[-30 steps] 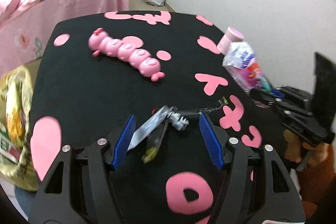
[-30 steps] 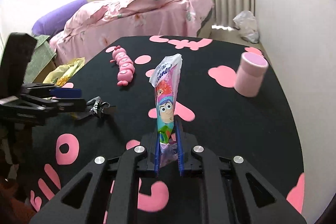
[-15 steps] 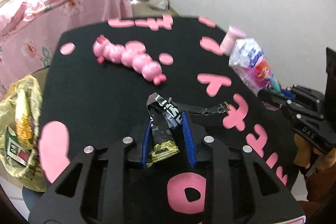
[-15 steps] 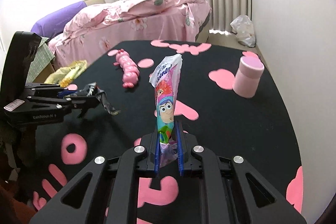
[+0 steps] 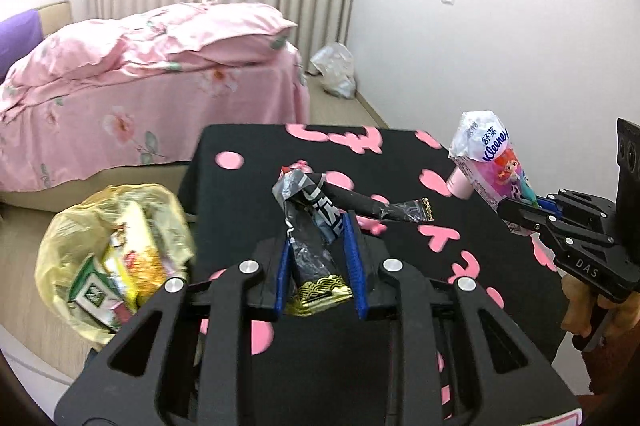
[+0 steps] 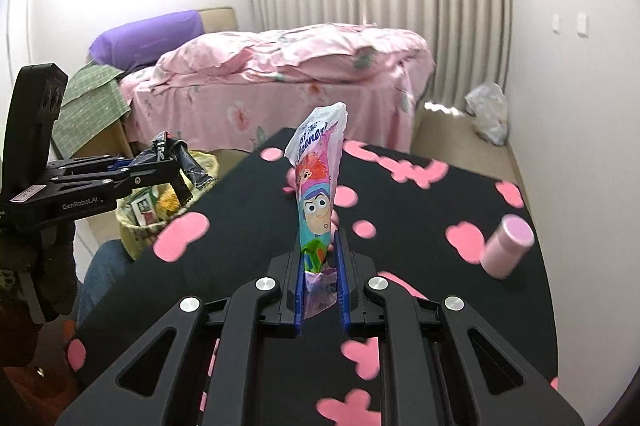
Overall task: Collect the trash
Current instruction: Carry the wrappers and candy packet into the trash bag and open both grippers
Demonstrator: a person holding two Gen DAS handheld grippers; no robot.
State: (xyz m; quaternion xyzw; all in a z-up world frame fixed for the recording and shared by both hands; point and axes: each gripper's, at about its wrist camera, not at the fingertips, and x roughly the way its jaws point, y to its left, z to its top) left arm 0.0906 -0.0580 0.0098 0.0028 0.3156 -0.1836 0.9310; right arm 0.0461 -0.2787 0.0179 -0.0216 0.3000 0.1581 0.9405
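Observation:
A crumpled black foil wrapper (image 5: 304,194) with a gold end stands between the blue pads of my left gripper (image 5: 316,226), whose jaws are closing on it and hold it above the black table (image 5: 248,194). In the right wrist view the same left gripper (image 6: 176,162) hangs near the table's left edge, over the yellow trash bag (image 6: 148,218). My right gripper (image 6: 320,242) is shut on the bottom of an upright cartoon-printed tissue packet (image 6: 318,182). From the left wrist view the packet (image 5: 492,154) and right gripper (image 5: 516,210) sit at the right.
The yellow trash bag (image 5: 120,246), holding several wrappers, sits on the floor left of the table. A pink cylinder (image 6: 506,246) lies on the table's right side. A pink bed (image 5: 140,66) stands behind, with a white plastic bag (image 5: 334,74) by the wall.
My left gripper has closed on the black wrapper and lifted it off the table, swinging left so the trash bag shows more. The right gripper has risen with the tissue packet.

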